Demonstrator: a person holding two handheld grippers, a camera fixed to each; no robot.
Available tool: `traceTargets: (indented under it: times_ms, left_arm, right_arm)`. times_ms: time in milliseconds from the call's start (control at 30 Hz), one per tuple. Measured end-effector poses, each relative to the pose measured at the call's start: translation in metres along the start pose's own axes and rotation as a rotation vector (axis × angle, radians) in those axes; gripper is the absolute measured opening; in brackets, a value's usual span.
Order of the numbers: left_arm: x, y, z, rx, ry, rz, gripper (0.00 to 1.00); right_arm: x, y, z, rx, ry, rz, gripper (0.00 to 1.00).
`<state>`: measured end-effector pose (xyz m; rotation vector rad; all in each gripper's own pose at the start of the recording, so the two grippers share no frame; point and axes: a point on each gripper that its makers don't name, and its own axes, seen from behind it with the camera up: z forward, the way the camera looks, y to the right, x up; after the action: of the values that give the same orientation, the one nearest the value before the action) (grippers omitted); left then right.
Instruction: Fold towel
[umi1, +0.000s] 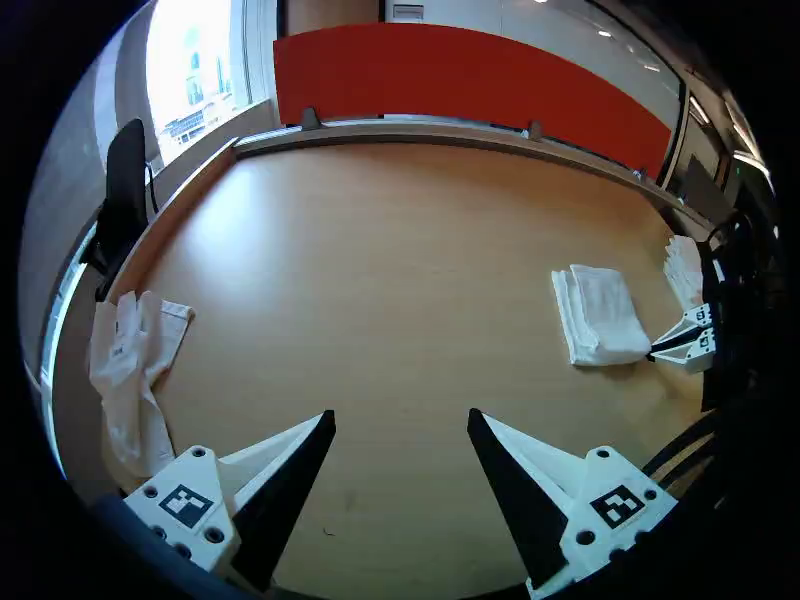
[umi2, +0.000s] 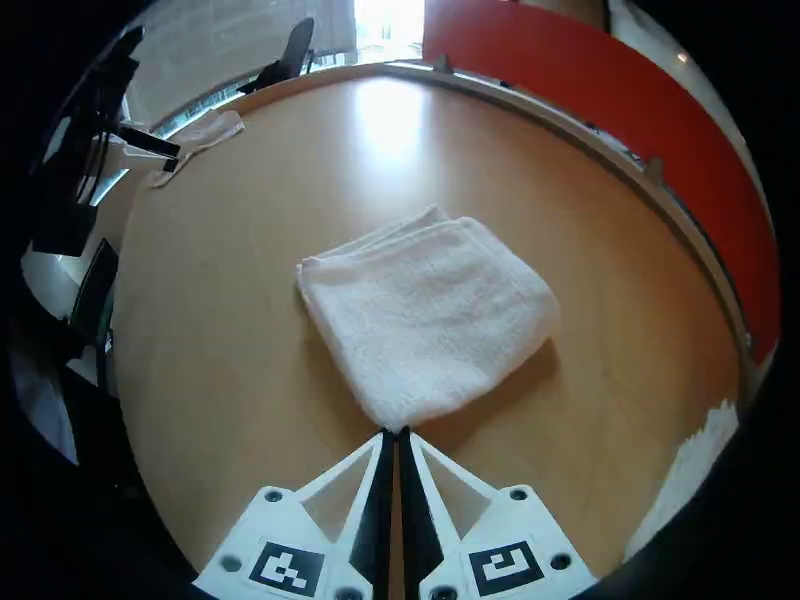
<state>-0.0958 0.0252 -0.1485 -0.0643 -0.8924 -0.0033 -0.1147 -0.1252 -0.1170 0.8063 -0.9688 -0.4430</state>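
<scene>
The folded white towel (umi2: 430, 320) lies flat on the round-edged wooden table (umi1: 400, 250), a neat thick rectangle with its layered edges showing along one side. In the right gripper view it sits just ahead of the right gripper (umi2: 397, 437), one corner pointing straight at the fingertips. That gripper is clenched: its two black-edged fingers are drawn together with only a thin slit between them, and nothing can be seen caught there. The tips sit right at the towel's near corner; whether they touch the cloth cannot be told. In the left gripper view the same gripper appears at the far right, with its tips beside the towel's lower corner.

The left gripper (umi1: 400, 420) is released, its fingers spread wide apart over bare table with nothing between them. It is well apart from the towel, which lies off to its right.

A crumpled white cloth (umi1: 130, 370) lies at the table's edge to the left of the left gripper, partly hanging over the rim. A second white cloth (umi1: 685, 265) rests at the table's edge beyond the towel. A red partition (umi1: 460, 75) stands along the far side of the table. A black chair (umi1: 125, 190) stands off the table's left side, below a bright window (umi1: 195, 70).
</scene>
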Motion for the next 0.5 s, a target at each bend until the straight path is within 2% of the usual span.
traceTargets:
  times_ms: [267,500]
  left_arm:
    - [0.0,-0.004,0.0,0.005,0.006,-0.002,0.99]
    - [0.008,-0.001,-0.001,-0.001,0.031,-0.019,0.99]
  right_arm:
    - [0.024,0.003,-0.013,0.0,0.033,-0.008,0.04]
    - [0.058,0.01,-0.031,-0.018,0.082,-0.047,0.04]
